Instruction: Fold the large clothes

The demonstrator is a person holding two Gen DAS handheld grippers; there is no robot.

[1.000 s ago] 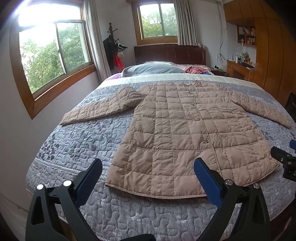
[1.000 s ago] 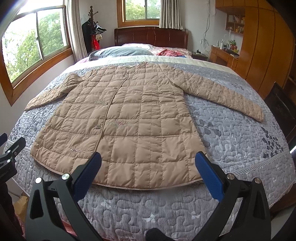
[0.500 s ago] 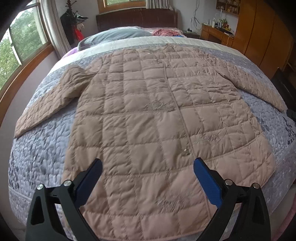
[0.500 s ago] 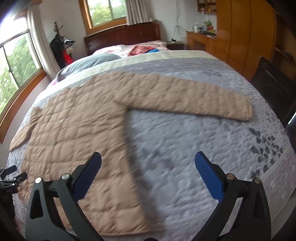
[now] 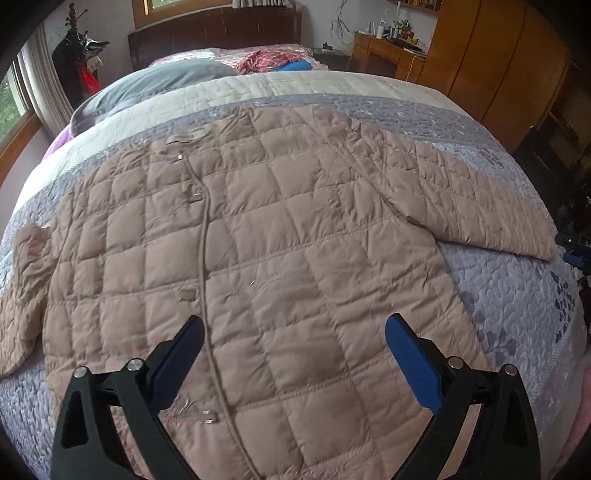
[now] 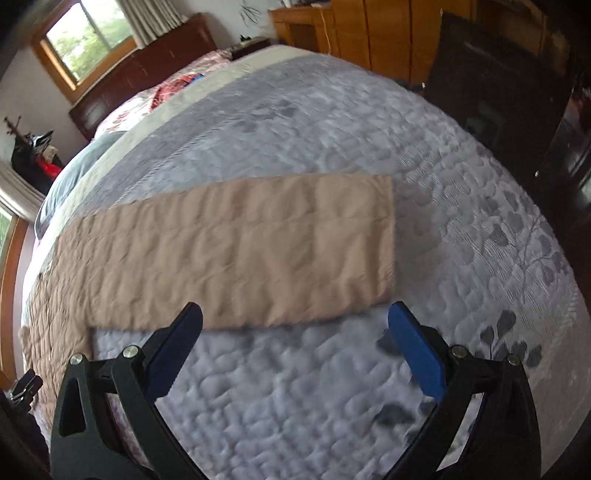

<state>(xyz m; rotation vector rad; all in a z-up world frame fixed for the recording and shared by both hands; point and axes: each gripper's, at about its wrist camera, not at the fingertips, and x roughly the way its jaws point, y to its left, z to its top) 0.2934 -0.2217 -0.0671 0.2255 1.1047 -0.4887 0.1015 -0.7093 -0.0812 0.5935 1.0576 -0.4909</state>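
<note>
The left gripper [image 5: 293, 350] hangs over the lower middle of the quilted tan coat [image 5: 258, 258], its blue-padded fingers [image 5: 413, 365] spread wide with nothing between them; the coat's front closure seam runs up from just inside the left finger at the bottom of the frame. The right gripper [image 6: 295, 339] is likewise spread and empty, poised low over the grey quilted bedspread [image 6: 369, 129], its fingertips just short of the near edge of the coat's sleeve [image 6: 251, 251], which lies flat across the middle of that frame with its cuff toward the right.

The coat lies spread face up on the bed, filling most of the left wrist view, collar toward the upper middle, one sleeve running to the right edge, the other bunched at the lower left. In that view the right gripper shows as a small dark and blue shape at the far right edge, beside the cuff.

Compared with half a second ago, the left gripper has moved further in over the coat, so that the hem has dropped out of the bottom of the frame. The right gripper has closed in on the sleeve, which now looms large where it earlier lay in the upper half of the frame. Both sets of fingers remain as wide apart as before.

A grey pillow [image 5: 155, 85], a dark wooden headboard [image 5: 214, 33] and wooden cabinets [image 5: 498, 62] sit along the top.
</note>
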